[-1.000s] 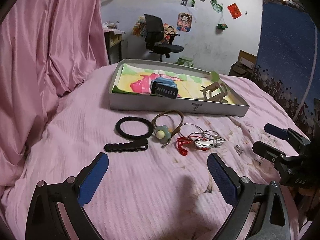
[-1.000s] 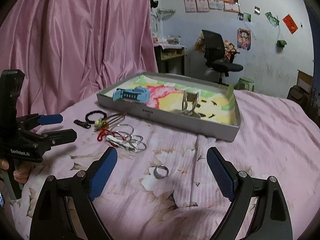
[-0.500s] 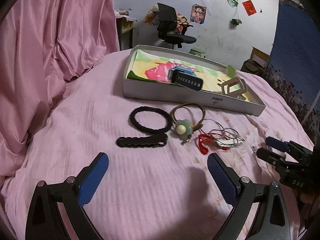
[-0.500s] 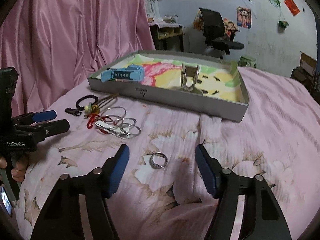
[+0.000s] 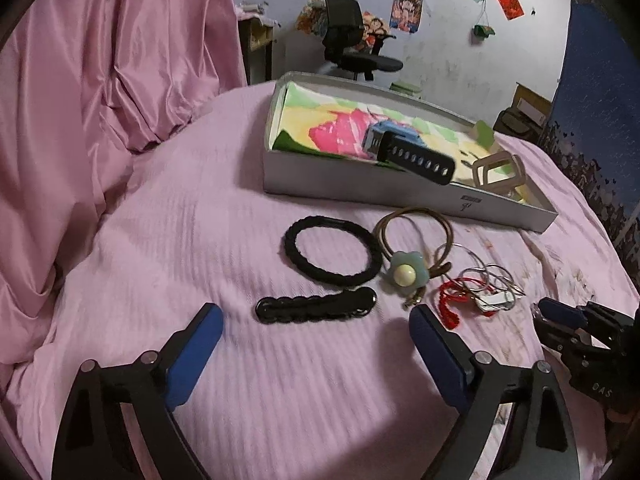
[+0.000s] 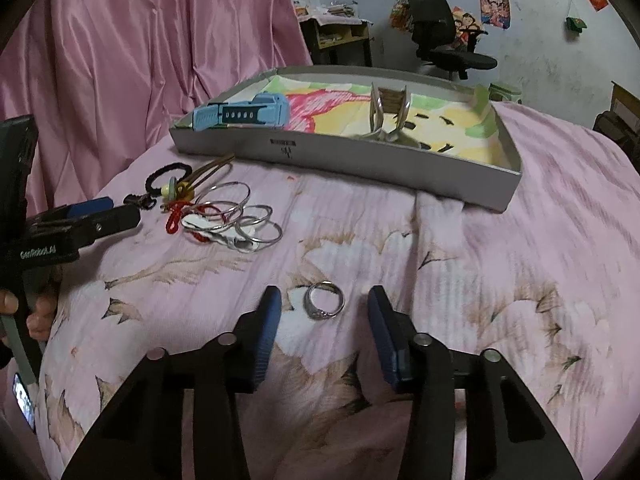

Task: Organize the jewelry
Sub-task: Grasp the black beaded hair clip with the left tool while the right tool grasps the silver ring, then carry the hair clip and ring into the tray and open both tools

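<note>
A silver ring (image 6: 324,301) lies on the pink bedspread between the fingers of my right gripper (image 6: 323,305), which is open around it, not touching. My left gripper (image 5: 314,326) is open, just in front of a black beaded clip (image 5: 316,305). Behind that lie a black hair tie (image 5: 330,250), a brown hair tie with a flower bead (image 5: 406,274), and thin silver bangles with red cord (image 5: 482,290), which also show in the right wrist view (image 6: 236,218). A grey tray (image 6: 344,160) holds a blue watch (image 6: 242,112) and a metal clip (image 6: 390,114).
Pink curtain (image 5: 100,60) hangs at the left. A black office chair (image 5: 352,40) and a desk stand behind the bed. The left gripper also shows in the right wrist view (image 6: 92,216), held by a hand.
My right gripper moved forward and down to the ring and narrowed around it. My left gripper moved forward toward the black clip and hair ties.
</note>
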`<control>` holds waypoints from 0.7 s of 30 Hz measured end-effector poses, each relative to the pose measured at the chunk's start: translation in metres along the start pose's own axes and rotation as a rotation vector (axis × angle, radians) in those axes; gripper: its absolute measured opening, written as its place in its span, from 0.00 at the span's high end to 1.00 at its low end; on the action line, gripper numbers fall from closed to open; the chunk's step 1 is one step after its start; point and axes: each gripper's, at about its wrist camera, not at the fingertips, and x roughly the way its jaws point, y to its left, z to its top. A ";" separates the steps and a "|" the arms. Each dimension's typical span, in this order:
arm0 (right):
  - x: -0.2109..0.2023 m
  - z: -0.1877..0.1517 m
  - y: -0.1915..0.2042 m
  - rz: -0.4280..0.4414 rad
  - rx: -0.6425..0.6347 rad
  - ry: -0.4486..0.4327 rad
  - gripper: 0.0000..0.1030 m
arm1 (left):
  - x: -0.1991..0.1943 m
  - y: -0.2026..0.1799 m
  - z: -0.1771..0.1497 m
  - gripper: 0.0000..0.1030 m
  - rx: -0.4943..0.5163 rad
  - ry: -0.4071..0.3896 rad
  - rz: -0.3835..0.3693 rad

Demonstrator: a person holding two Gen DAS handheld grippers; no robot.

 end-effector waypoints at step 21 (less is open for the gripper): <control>0.006 -0.002 -0.003 0.046 0.008 0.024 0.81 | -0.002 -0.003 -0.003 0.45 0.028 -0.009 -0.005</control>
